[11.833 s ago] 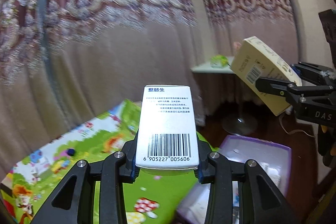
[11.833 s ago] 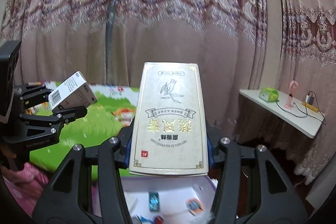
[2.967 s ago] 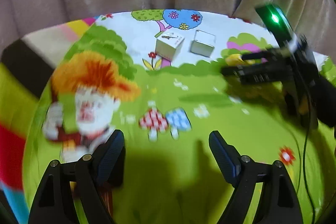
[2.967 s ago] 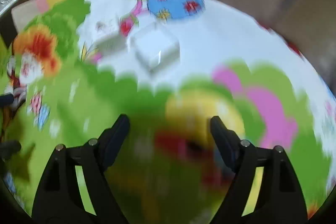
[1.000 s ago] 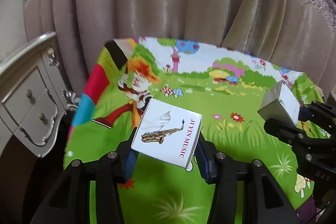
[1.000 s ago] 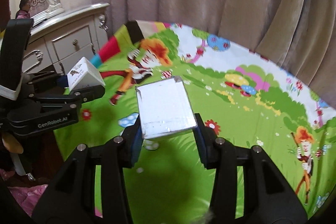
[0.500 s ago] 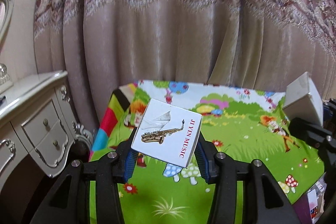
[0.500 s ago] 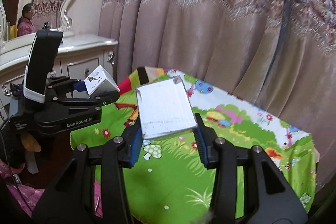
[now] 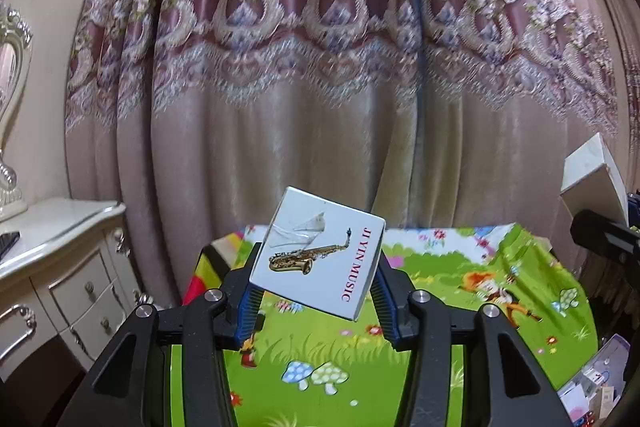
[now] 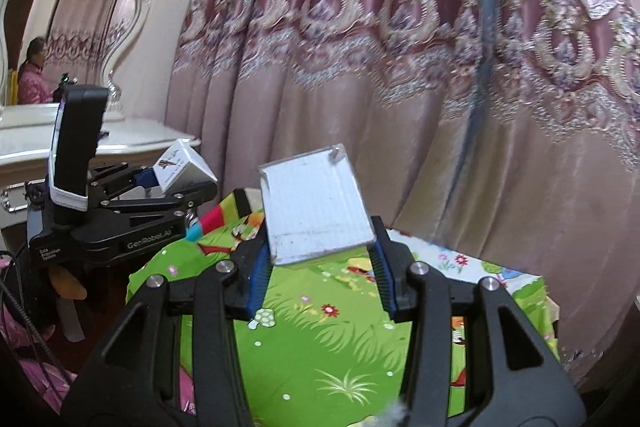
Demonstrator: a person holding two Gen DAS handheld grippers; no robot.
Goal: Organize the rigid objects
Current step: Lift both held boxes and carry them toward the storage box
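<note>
While the cartoon mat [image 9: 460,307] fills the lower frame, the saxophone box [image 9: 320,253] is clamped tilted in the left gripper [image 9: 316,297], and the plain white box [image 10: 316,211] is pinched in the right gripper [image 10: 320,279], both at frame centre.

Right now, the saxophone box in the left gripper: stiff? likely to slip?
Probably stiff: the saxophone box keeps flat faces and sharp edges while pinched in the left gripper. It sits skewed, held near its lower end, so it may pivot. Glossy surface could slide.
</note>
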